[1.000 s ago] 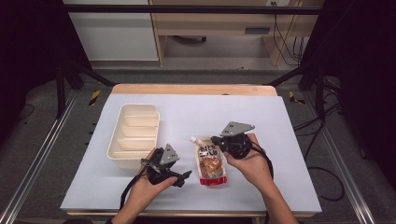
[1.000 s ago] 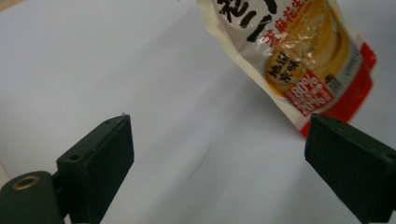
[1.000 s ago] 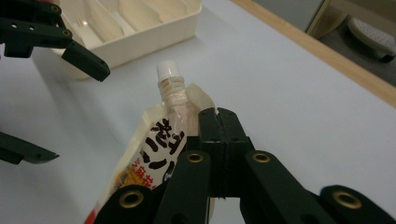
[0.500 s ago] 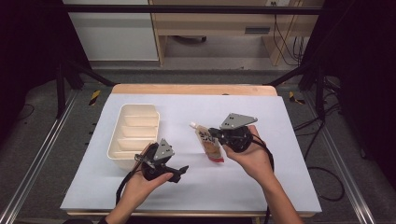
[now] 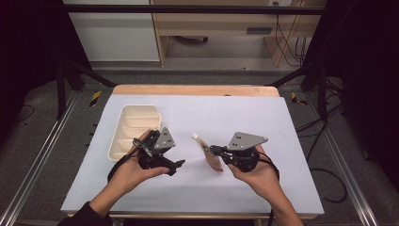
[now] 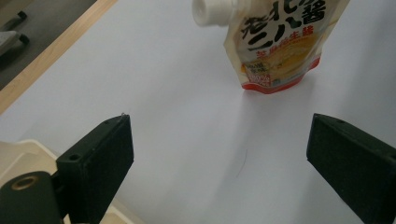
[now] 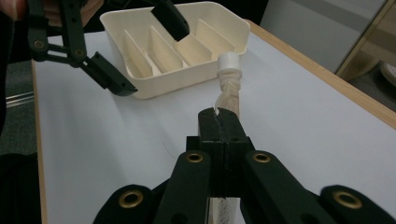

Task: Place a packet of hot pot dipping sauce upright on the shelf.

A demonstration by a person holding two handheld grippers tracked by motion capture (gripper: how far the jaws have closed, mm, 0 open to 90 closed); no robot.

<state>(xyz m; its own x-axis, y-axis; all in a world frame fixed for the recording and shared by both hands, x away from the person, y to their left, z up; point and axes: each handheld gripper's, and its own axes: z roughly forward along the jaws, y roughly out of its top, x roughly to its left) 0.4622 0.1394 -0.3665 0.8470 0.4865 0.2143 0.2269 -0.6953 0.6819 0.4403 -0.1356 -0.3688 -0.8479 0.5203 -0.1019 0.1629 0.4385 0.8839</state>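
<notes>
A cream sauce pouch (image 5: pixel 207 151) with a white cap (image 7: pixel 229 63) and red-orange print (image 6: pixel 280 42) is held edge-up just above the white table. My right gripper (image 5: pixel 215 150) is shut on the pouch's thin edge, and its jaws (image 7: pixel 218 122) meet on it below the cap. My left gripper (image 5: pixel 159 153) hovers open to the pouch's left, beside the tray. Its wide-apart jaws (image 6: pixel 219 154) hold nothing and face the pouch from a short distance.
A cream tray (image 5: pixel 123 123) with several divided compartments (image 7: pixel 177 46) stands empty at the table's left, right behind my left gripper. The wooden table edge (image 5: pixel 197 89) runs along the far side. White tabletop (image 5: pixel 263 117) stretches to the right and back.
The pouch lay flat on the table; now my right gripper holds it lifted and turned on edge. My left gripper has risen and drifted toward the tray.
</notes>
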